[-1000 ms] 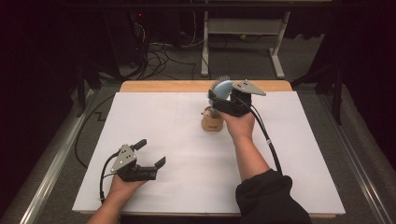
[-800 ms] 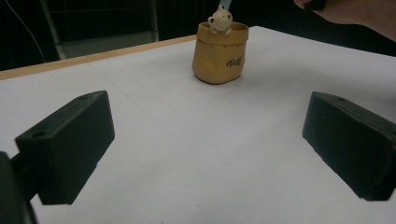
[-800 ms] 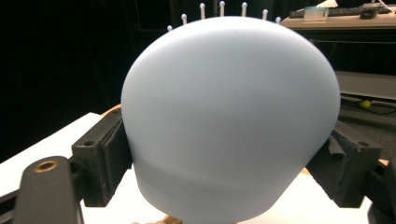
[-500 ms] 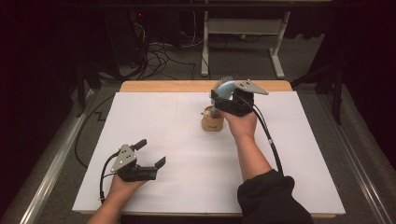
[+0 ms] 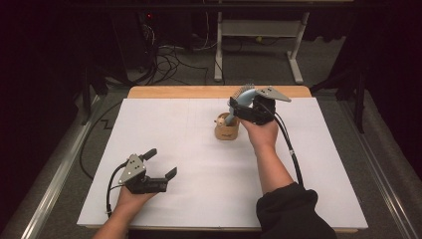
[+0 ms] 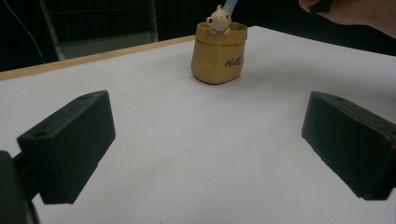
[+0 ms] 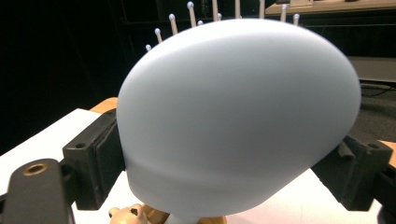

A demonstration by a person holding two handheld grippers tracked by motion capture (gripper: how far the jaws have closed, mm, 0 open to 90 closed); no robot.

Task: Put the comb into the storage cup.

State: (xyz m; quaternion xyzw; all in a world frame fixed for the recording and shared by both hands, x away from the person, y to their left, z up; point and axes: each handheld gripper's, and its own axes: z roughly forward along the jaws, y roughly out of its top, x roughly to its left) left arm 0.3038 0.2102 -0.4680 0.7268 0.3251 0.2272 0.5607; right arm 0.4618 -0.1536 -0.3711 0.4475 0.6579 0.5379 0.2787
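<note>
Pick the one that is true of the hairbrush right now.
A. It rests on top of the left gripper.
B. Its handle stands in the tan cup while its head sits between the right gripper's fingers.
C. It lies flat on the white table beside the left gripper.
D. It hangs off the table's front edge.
B: the hairbrush has its handle down in the tan cup, and its pale blue head sits between the fingers of the right gripper.

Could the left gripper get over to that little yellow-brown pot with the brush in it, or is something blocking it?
Probably yes. Bare white table lies between the left gripper, jaws open, and the pot. The right gripper, around the brush head, hangs just above it.
</note>
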